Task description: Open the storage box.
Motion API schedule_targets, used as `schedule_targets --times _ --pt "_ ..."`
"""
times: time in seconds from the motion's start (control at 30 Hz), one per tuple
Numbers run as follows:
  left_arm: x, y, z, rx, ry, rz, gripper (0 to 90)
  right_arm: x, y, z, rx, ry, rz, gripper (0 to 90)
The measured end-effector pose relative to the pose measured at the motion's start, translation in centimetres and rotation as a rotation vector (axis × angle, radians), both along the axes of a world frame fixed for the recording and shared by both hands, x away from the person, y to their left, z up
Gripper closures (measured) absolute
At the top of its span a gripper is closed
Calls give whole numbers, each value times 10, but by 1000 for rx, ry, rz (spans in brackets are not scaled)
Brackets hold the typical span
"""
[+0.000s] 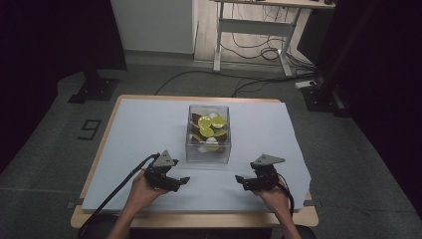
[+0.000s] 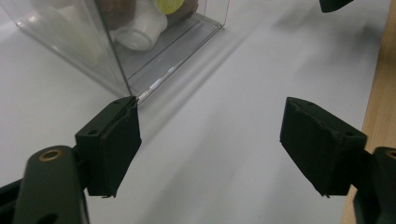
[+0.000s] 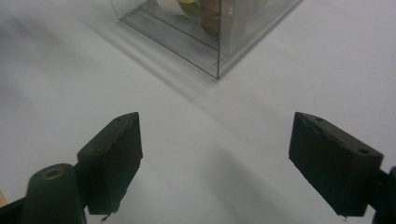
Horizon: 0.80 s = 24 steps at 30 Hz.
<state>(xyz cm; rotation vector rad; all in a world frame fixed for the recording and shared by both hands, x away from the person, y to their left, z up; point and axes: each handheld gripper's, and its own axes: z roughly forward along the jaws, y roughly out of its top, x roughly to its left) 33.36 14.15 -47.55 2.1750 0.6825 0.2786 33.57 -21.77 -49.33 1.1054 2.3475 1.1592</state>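
A clear plastic box (image 1: pixel 209 133) stands near the middle of the white sheet (image 1: pixel 139 129) that covers the wooden table (image 1: pixel 199 220). Inside it lie yellow-green round pieces (image 1: pixel 205 122), brown pieces and a white cup-like thing (image 2: pixel 140 29); what they are exactly is hard to make out through the shiny walls. In the left gripper view the box's top is cut off by the frame edge, and its near bottom corner sits just behind the tip of one jaw. In the right gripper view just the box's lower corner (image 3: pixel 217 70) and a brown item (image 3: pixel 212 18) inside it are visible, the rest lying beyond the top edge.

The left gripper (image 1: pixel 175 180) is held over the sheet in front of the box's left side, jaws spread wide with nothing between them. The right gripper (image 1: pixel 247 182) is in front of the box's right side, jaws likewise wide apart and empty. Both are apart from the box. The person's hands (image 1: pixel 142 191) grip them from below; the forearms run off the bottom edge. The room behind is dark, with a desk frame (image 1: pixel 254 27) and cables on the floor.
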Motion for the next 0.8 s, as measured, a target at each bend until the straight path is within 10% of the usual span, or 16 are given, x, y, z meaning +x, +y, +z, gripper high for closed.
schedule_targets --times 0.8 --pt "29 -31 11 -19 -22 18 409 8 37 17 21 6 76 451"
